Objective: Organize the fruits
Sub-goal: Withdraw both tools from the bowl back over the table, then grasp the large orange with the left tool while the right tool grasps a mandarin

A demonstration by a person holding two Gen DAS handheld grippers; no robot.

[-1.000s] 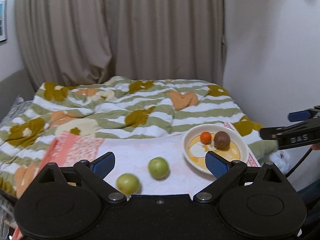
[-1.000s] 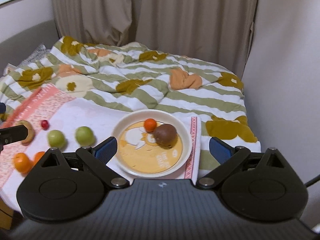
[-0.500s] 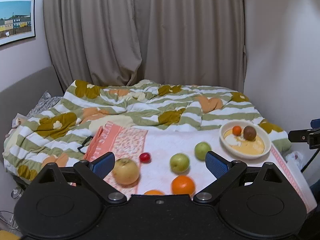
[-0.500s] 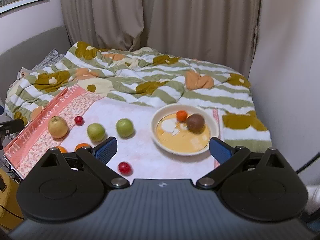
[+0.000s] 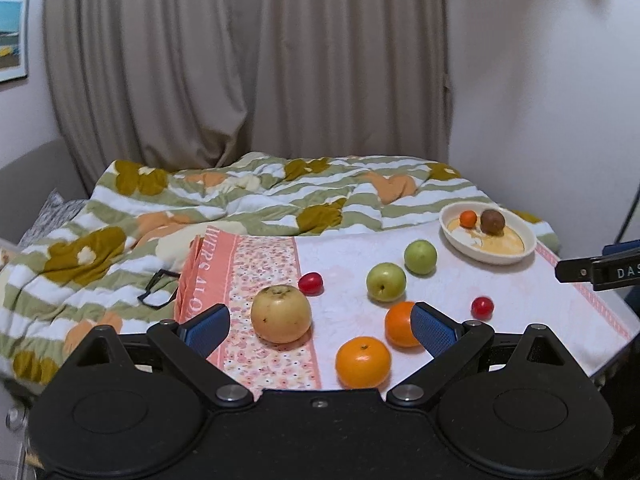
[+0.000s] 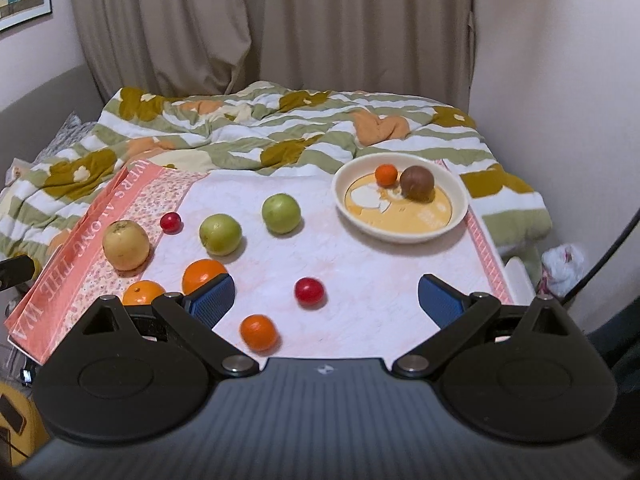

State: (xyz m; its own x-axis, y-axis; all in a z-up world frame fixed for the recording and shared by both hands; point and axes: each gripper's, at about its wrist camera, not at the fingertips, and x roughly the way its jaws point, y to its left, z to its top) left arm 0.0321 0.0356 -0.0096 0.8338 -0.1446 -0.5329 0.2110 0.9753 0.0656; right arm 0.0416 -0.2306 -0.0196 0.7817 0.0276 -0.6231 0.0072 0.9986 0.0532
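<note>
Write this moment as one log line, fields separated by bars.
left gripper open | right gripper open | bowl: two fruits | nine fruits outside

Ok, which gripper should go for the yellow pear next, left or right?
Left, probably. In the left wrist view the yellow pear sits just ahead of the open left gripper, nearly between its fingers. From the right gripper, also open and empty, the pear lies far off to the left.

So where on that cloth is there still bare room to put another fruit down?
The widest bare patch lies in front of the bowl, running right from the near red fruit to the cloth's pink right border. A smaller gap sits between the far green fruit and the bowl. The left side is crowded: yellow fruit, oranges, other green fruit.
</note>
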